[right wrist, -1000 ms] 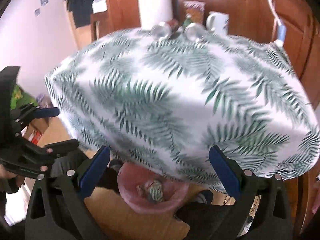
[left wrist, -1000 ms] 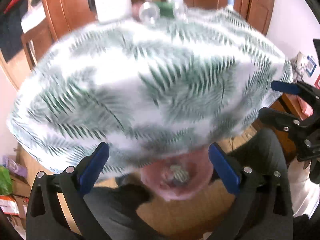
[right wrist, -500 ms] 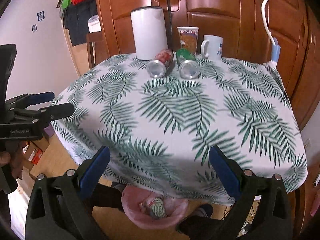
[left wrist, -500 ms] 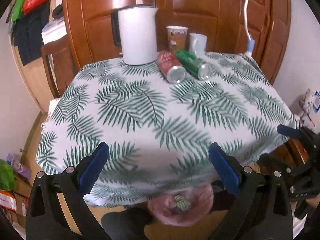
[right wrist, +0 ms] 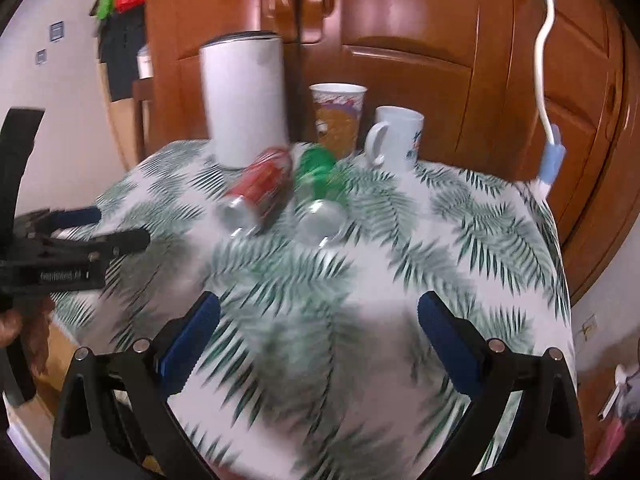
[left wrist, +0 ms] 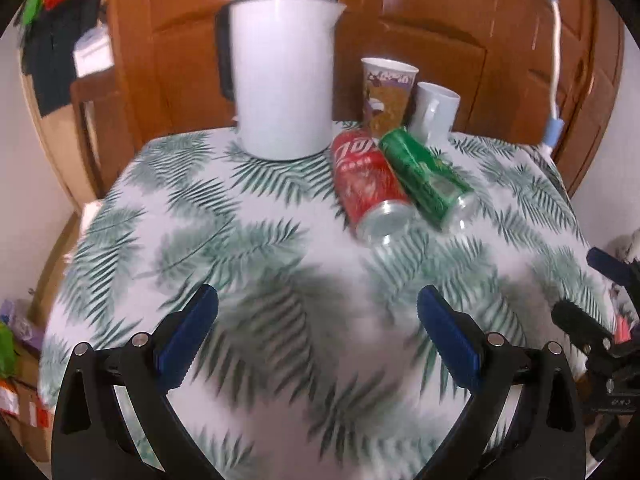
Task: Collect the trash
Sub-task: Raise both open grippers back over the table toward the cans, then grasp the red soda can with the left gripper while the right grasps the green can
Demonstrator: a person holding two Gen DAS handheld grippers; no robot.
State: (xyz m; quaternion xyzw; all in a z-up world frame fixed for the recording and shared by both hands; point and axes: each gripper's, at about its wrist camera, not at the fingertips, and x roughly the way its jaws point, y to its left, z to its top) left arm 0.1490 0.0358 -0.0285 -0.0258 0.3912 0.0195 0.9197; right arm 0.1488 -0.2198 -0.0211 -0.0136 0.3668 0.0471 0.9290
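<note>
A red can (left wrist: 370, 182) and a green can (left wrist: 426, 178) lie on their sides, side by side, at the far part of the leaf-print table (left wrist: 200, 240). They also show in the right wrist view: red can (right wrist: 258, 192), green can (right wrist: 320, 190). My left gripper (left wrist: 318, 320) is open and empty over the near half of the table, short of the cans. My right gripper (right wrist: 318, 326) is open and empty, also short of the cans. Each gripper shows at the edge of the other's view.
A white kettle (left wrist: 284, 76), a paper cup (left wrist: 387, 96) and a white mug (left wrist: 434, 110) stand behind the cans against wooden cupboard doors (right wrist: 400, 40). A white cable (right wrist: 544, 80) hangs at the right. Boxes and bags (left wrist: 12, 360) lie on the floor at left.
Both grippers rose from below the table edge and moved forward over the table. The pink bin under the table has dropped out of view. The cans now appear much closer.
</note>
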